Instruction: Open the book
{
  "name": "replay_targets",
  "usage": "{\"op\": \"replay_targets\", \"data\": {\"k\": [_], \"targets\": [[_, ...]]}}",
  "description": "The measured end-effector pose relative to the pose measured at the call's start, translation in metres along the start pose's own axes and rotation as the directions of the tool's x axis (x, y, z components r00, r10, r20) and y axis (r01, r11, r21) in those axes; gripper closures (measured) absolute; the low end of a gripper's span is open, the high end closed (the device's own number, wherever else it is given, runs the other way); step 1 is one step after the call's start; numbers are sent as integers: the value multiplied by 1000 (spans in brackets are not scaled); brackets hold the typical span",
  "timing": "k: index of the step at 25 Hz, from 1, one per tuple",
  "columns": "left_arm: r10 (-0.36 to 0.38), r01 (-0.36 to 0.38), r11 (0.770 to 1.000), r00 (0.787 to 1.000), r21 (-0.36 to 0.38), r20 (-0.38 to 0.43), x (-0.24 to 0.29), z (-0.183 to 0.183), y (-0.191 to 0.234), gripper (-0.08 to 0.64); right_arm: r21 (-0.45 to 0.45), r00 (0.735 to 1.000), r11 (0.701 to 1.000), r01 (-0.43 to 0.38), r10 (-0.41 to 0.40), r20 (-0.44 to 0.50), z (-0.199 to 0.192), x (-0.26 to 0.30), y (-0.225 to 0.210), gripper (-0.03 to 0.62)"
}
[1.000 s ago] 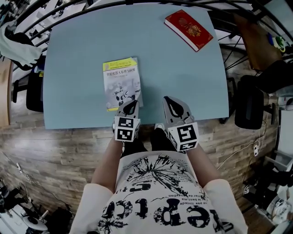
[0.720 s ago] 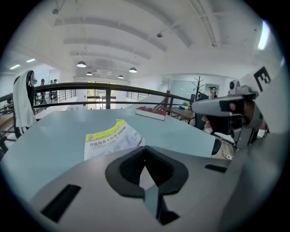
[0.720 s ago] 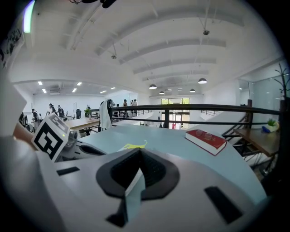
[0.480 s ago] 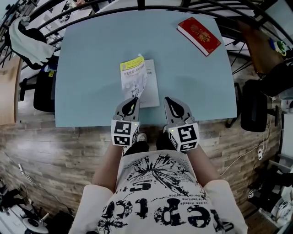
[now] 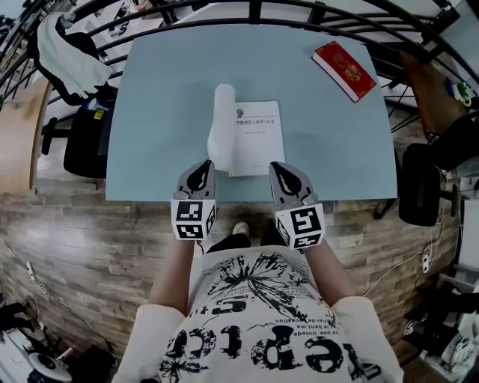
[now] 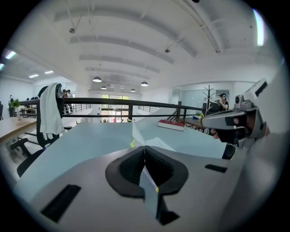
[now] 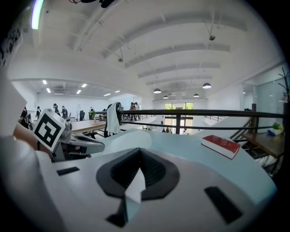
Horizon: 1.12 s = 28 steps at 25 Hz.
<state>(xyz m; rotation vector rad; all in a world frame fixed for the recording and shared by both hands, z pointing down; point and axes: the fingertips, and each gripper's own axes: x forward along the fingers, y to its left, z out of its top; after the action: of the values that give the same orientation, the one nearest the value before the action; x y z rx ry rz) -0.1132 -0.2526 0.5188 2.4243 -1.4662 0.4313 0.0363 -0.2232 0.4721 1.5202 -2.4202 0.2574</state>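
A thin book [image 5: 258, 138] lies on the light-blue table [image 5: 157, 97] near its front edge, with a white title page showing. Its cover [image 5: 222, 127] curls up and over toward the left. My left gripper [image 5: 201, 168] is shut on the cover's near edge. In the left gripper view the sheet [image 6: 137, 132] rises straight from the closed tips of that gripper [image 6: 144, 147]. My right gripper [image 5: 278, 167] is shut, with its tips at the book's near right corner. Whether it touches the book I cannot tell. Its own view shows the right gripper [image 7: 139, 151] with the jaws meeting.
A red book [image 5: 344, 69] lies at the table's far right corner. A black railing [image 5: 254, 9] runs behind the table. A chair draped with white cloth [image 5: 71, 56] stands at the left, and a dark chair [image 5: 419, 194] at the right.
The left gripper has lifted the yellow-edged cover from flat and swung it up and leftward, baring the white page. The right gripper's tips now stand at the book's near right corner.
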Motion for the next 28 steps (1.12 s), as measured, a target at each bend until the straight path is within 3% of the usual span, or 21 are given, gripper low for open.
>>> {"op": "replay_targets", "data": {"k": [7, 16, 26, 28], "targets": [[78, -84, 995, 993, -58, -92, -9, -51, 51, 540, -27, 999, 999, -33, 32, -30, -5, 17, 35, 581], [146, -184, 971, 961, -151, -236, -3, -124, 94, 540, -16, 997, 998, -54, 53, -55, -25, 26, 57, 581], [146, -200, 968, 939, -150, -312, 7, -146, 101, 535, -17, 994, 998, -61, 59, -94, -43, 24, 68, 581], [132, -192, 967, 939, -166, -318, 5, -147, 99, 484, -19, 994, 998, -55, 53, -92, -43, 20, 67, 581]]}}
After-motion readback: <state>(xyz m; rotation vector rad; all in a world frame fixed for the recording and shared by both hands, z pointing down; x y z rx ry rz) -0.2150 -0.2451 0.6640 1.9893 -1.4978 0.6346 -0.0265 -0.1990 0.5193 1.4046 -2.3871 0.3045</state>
